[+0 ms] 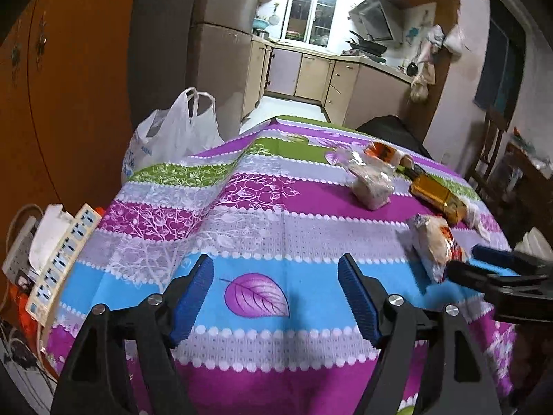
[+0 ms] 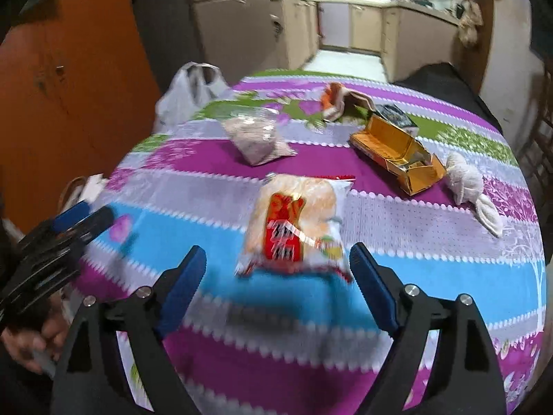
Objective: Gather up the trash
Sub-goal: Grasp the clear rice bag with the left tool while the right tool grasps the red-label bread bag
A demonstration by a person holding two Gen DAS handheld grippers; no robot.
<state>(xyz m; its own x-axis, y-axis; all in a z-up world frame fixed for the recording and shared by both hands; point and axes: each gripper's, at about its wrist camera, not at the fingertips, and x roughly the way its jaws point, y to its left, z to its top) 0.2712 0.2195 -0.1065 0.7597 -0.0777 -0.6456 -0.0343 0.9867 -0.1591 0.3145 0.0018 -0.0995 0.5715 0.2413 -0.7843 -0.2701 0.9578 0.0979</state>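
Snack bag (image 2: 293, 228) lay flat on the counter (image 2: 432, 276); right hand-held gripper (image 2: 278, 271) was open over it, left hand-held gripper (image 1: 274, 294) open, empty; best to pinch its edges

A table (image 1: 262, 242) under a striped cloth of purple, lilac, blue and green fills the near room, with an orange-brown wooden cabinet (image 1: 69, 103) standing at its left. Beyond the table's far edge a pale floor (image 1: 290, 105) runs into a narrow kitchen — beige cupboards (image 1: 311, 76) line both sides under a worktop, and a tall grey fridge (image 1: 221, 41) stands at the left. A bright window (image 1: 316, 8) lights the far wall; what looks like a dark wooden chair (image 1: 490, 148) — blurred — sits at right.
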